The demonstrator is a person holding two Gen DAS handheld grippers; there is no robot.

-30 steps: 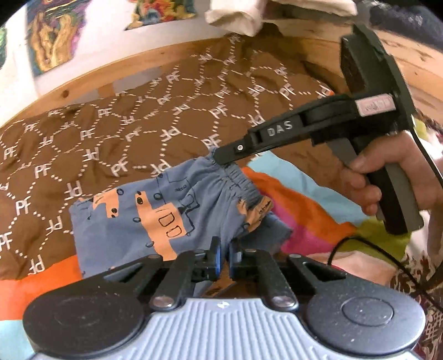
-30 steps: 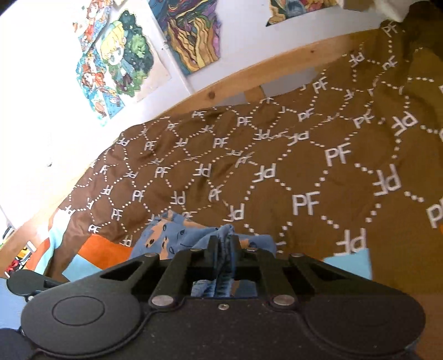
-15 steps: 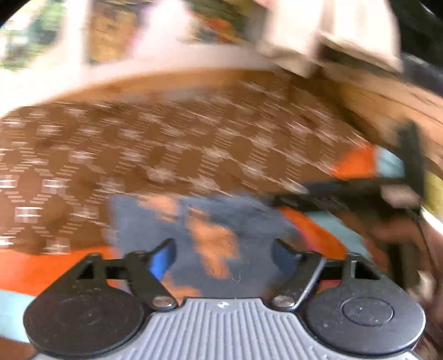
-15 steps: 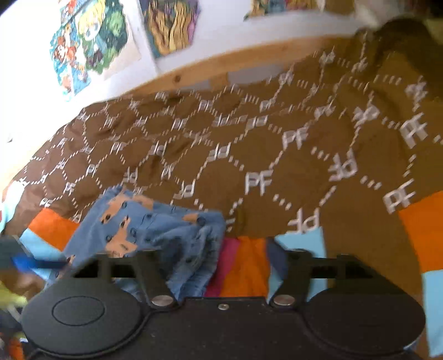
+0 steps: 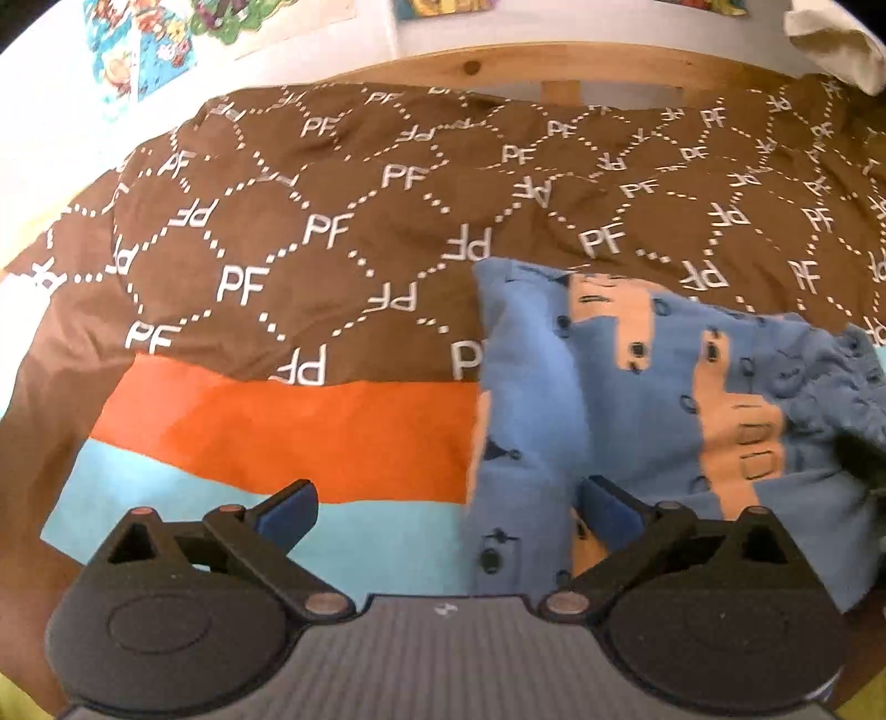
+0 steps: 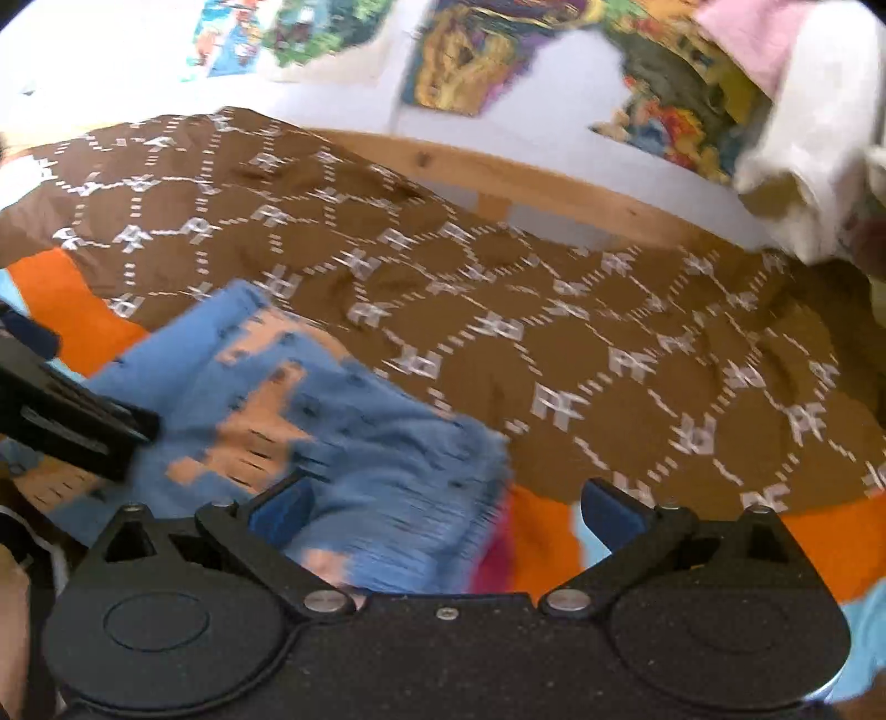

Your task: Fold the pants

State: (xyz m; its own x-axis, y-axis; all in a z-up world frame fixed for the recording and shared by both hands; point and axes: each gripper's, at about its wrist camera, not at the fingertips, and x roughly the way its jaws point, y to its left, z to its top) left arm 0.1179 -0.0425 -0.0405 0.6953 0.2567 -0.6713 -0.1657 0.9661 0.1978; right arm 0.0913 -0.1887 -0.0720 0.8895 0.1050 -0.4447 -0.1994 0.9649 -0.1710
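pants (image 5: 653, 399): soft blue knit, orange blocks, folded, lying on brown quilted blanket (image 5: 332, 232) near its orange stripe | left gripper (image 5: 448, 504), right gripper (image 6: 448, 507): jaws just opened wide, pads clear of cloth

Only readable text: white letters "PF", repeated across the brown printed bedspread (image 5: 343, 221), each pair sitting inside a lattice of white dotted lines. In the left wrist view several pairs read upright, others upside down or mirrored; one pair at the 6 o'clock edge of the brown panel is cut off by the blue patterned pants (image 5: 637, 399), leaving only "P". In the right wrist view the same letters on the bedspread (image 6: 609, 332) are smeared by motion blur, barely legible. Colourful wall posters (image 6: 476, 50): no lettering can be made out.
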